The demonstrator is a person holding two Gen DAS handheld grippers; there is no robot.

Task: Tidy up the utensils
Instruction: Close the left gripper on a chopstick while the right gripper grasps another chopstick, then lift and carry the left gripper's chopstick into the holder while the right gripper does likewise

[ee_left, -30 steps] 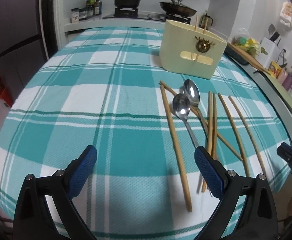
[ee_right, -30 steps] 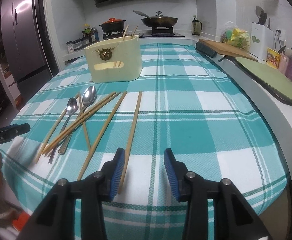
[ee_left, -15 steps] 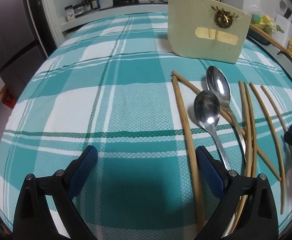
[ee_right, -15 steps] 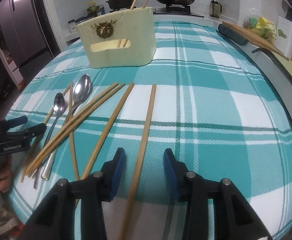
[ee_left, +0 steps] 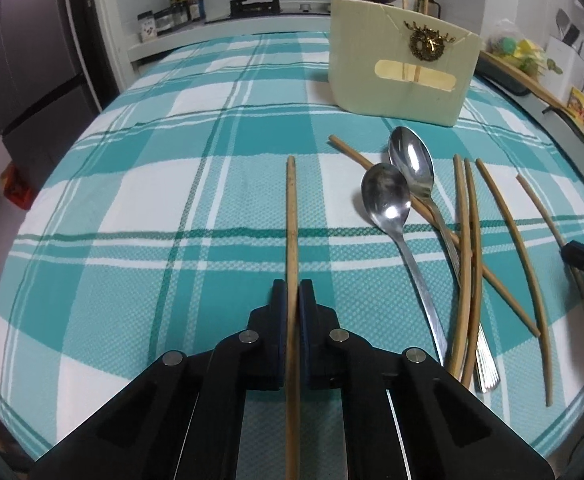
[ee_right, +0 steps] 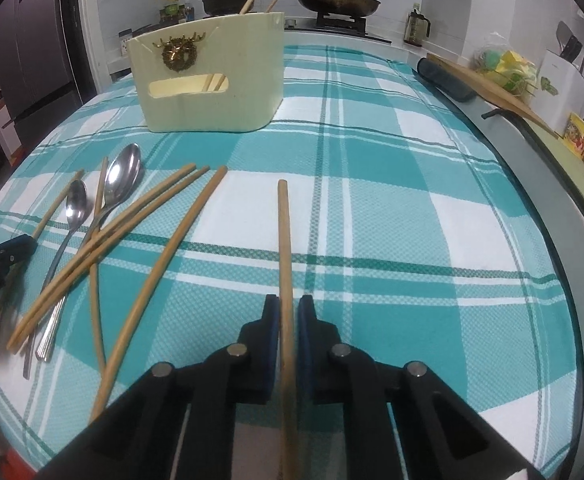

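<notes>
While both tongs sit low in their frames, each is clenched on a single chopstick. Left gripper (ee_left: 293,294): blue pads have just been closing, now pinching a long tan bamboo chopstick (ee_left: 291,216) that runs straight up frame centre from the jaws, its long axis in line with the tongs. Right gripper (ee_right: 288,312): jaws likewise just closing, now grasping a second bamboo chopstick (ee_right: 284,232), also pointing up the frame.

Beyond the jaws, upper right of the left view, stands the cream rectangular utensil holder with a brass deer badge (ee_left: 399,76); in the right view it sits upper left (ee_right: 212,84), two sticks already upright inside. Judged: each held stick points roughly toward the holder, slightly off to one side, so the lift needs a turn toward it. Neither hand looks clearly nearer.

Loose on the teal-and-white checked tablecloth (ee_left: 132,200): two steel spoons (ee_left: 387,200) and remaining chopsticks (ee_left: 467,240), right of the left tongs.

Versus a second ago: both grippers stood open then, sticks lying loose; views now closer to the cloth.
</notes>
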